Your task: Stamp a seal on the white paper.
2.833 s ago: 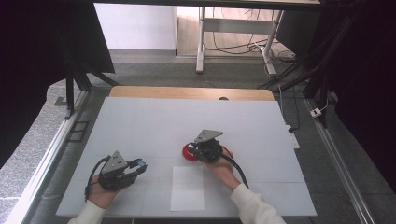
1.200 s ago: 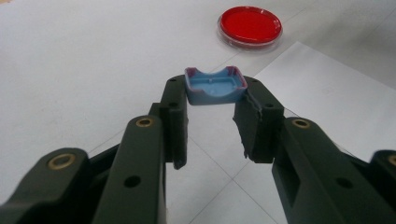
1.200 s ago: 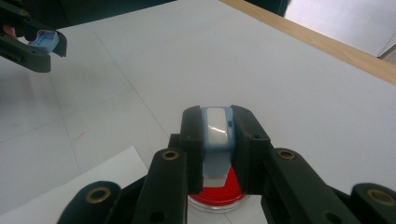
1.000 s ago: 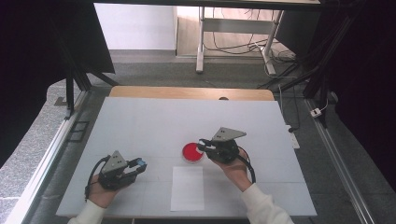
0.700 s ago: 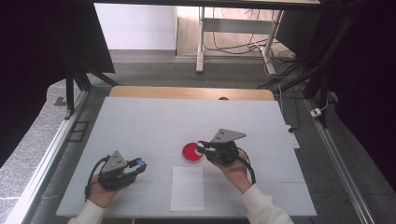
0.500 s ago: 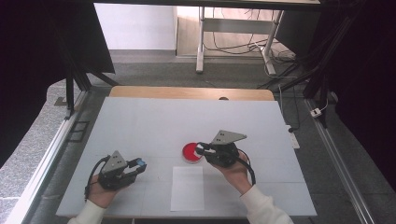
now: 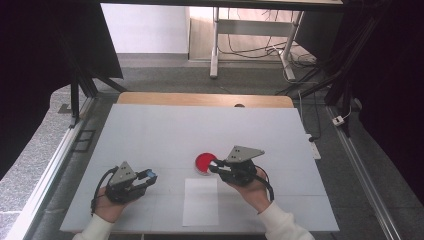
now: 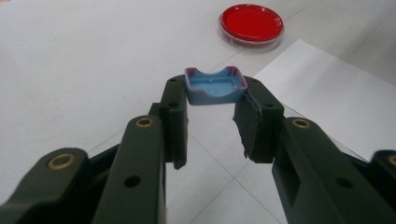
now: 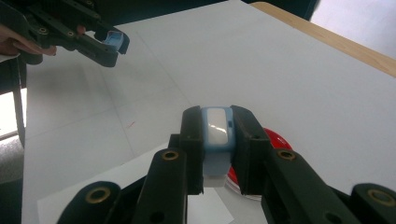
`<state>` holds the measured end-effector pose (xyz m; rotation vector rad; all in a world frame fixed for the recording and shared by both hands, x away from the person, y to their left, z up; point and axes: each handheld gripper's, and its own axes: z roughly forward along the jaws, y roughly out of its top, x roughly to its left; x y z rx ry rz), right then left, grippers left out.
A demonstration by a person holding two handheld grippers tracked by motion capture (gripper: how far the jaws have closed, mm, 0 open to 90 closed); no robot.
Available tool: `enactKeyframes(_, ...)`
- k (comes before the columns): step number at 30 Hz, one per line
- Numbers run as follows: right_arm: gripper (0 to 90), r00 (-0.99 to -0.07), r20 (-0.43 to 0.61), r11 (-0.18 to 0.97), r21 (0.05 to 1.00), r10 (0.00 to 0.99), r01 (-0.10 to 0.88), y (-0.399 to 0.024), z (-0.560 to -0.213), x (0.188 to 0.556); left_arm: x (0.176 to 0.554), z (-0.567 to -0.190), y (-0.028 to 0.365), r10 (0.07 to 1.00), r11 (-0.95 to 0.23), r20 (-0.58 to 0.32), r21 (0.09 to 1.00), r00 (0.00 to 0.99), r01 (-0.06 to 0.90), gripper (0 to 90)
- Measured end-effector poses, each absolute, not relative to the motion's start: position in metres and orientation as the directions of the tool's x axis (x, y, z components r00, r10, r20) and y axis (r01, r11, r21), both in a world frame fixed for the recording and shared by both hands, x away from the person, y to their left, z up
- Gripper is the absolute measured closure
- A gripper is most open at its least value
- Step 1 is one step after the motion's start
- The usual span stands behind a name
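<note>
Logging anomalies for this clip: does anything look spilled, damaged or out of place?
Nothing stands out. The red dish sits flat on the table beside the paper sheet. The left claw holds a blue cap; the right claw holds a blue piece.

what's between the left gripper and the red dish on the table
Only bare white tabletop. In the high view, nothing sits between the left gripper, holding a small blue cap, and the round red dish. The white paper sheet lies off to the side.

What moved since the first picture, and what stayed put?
The right hand-held gripper, shut on a pale blue piece, pulled back off the red dish toward the right. The dish, white paper and left hand-held gripper with its blue cap stayed.
</note>
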<state>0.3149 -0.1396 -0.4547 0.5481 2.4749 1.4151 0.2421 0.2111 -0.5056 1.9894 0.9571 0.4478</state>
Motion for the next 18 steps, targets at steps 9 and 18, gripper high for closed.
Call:
enactKeyframes(9, 74.9, -0.915, -0.014, 0.483, 0.852, 0.403, 0.200, -0.137, -0.459, 0.308, 0.243, -0.507, 0.212, 0.767, -0.330, -0.052, 0.823, 0.640, 0.463, 65.3)
enactKeyframes(18, 74.9, -0.928, -0.013, 0.503, 0.843, 0.373, 0.190, -0.131, -0.462, 0.300, 0.243, -0.507, 0.212, 0.767, -0.326, -0.055, 0.824, 0.639, 0.463, 65.3)
